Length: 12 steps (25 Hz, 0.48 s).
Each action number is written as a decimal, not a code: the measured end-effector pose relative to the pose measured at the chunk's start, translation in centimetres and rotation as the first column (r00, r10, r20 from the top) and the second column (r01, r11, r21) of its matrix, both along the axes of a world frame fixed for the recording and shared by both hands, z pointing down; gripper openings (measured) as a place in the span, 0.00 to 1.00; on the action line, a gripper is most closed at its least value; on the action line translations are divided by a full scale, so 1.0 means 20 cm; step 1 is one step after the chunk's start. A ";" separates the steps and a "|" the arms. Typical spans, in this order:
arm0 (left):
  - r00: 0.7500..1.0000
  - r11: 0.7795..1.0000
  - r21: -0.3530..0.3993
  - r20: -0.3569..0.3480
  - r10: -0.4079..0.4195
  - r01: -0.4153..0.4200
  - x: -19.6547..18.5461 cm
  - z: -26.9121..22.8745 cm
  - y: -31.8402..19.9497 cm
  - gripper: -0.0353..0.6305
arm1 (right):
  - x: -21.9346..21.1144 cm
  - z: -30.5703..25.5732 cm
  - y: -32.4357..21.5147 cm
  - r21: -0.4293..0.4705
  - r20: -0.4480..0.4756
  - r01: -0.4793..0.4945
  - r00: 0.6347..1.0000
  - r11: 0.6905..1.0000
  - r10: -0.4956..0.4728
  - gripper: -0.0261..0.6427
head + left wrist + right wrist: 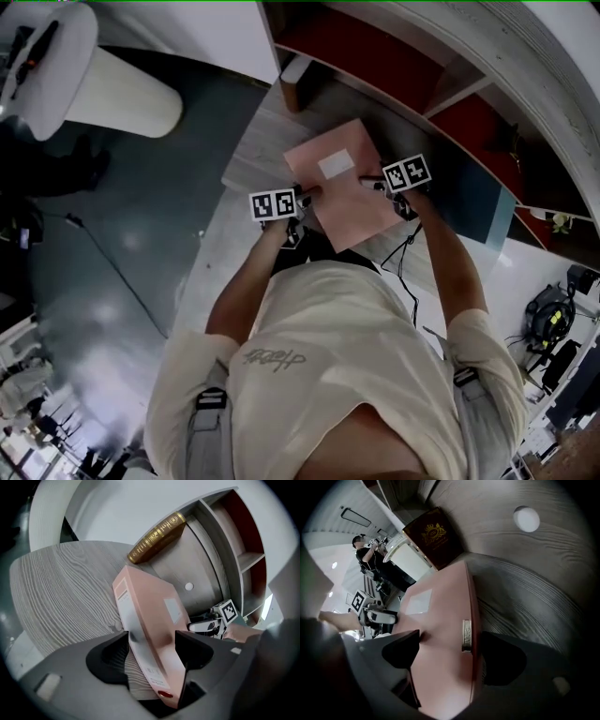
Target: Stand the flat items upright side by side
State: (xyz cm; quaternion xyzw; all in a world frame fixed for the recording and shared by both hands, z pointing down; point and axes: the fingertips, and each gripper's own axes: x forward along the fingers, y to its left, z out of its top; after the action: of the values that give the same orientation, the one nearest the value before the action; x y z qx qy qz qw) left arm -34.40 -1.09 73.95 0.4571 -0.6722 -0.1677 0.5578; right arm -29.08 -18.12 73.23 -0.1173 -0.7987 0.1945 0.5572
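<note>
Pink box [342, 187] sits between both pairs of fingers, one gripper on each side of its near end. In the head view it's over the near part of the wooden tabletop [248, 150], with the big face and its white label [336, 164] turned up toward the camera. It looks tilted, but I can't say whether it rests on the wood.

Left gripper [152, 639]: the fingers [110, 658] are spread wide and the box runs straight out through the gap, away from the fingertips. The spine with its printed strip is up against the finger on that view's left and the pink cover is against the other one, so it pretty much fills the gap. I don't see any real squeeze, so I'd call them open around it. A bit of wood grain shows under the box, between the fingers.

Right gripper [450, 641]: same deal, fingers [504, 660] wide apart with the box in between. One finger is at the broad pink face. The other is just beside the edge with the small metal clasp [467, 634], with what looks like a sliver of gap. Not clamped.

Out past both sets of fingertips, beyond the box's far end, there's a brown book [157, 536] with gold lettering. It's at the back of the tabletop by the shelf [375, 56] with red panels. The book is near the box but apart from it in the head view.
</note>
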 end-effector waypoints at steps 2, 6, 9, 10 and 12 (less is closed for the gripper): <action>1.000 1.000 -0.015 -0.007 0.006 -0.006 0.00 0.02 -0.02 0.55 | -0.02 0.01 0.00 -0.032 -0.023 0.043 0.999 0.999 -0.043 0.67; 1.000 0.999 -0.038 -0.018 0.011 -0.012 -0.02 0.03 -0.02 0.56 | -0.03 0.04 0.02 -0.056 -0.050 0.071 0.996 0.996 -0.074 0.68; 0.999 0.999 -0.046 -0.027 0.019 -0.021 -0.02 0.02 -0.04 0.56 | -0.03 0.03 0.01 -0.051 -0.044 0.071 0.996 0.996 -0.074 0.68; 0.999 0.999 -0.046 -0.026 0.025 -0.026 -0.01 0.02 -0.03 0.55 | -0.03 0.03 0.01 -0.051 -0.042 0.071 0.996 0.996 -0.074 0.67; 0.999 0.998 -0.044 -0.017 0.042 -0.043 -0.01 0.00 -0.03 0.54 | -0.01 0.01 0.02 -0.052 -0.039 0.063 0.997 0.997 -0.065 0.67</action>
State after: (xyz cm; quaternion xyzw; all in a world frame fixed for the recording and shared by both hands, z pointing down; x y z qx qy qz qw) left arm -34.63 -1.66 74.02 0.4574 -0.6613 -0.1448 0.5766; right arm -29.23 -17.69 73.42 -0.1531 -0.7779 0.1990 0.5760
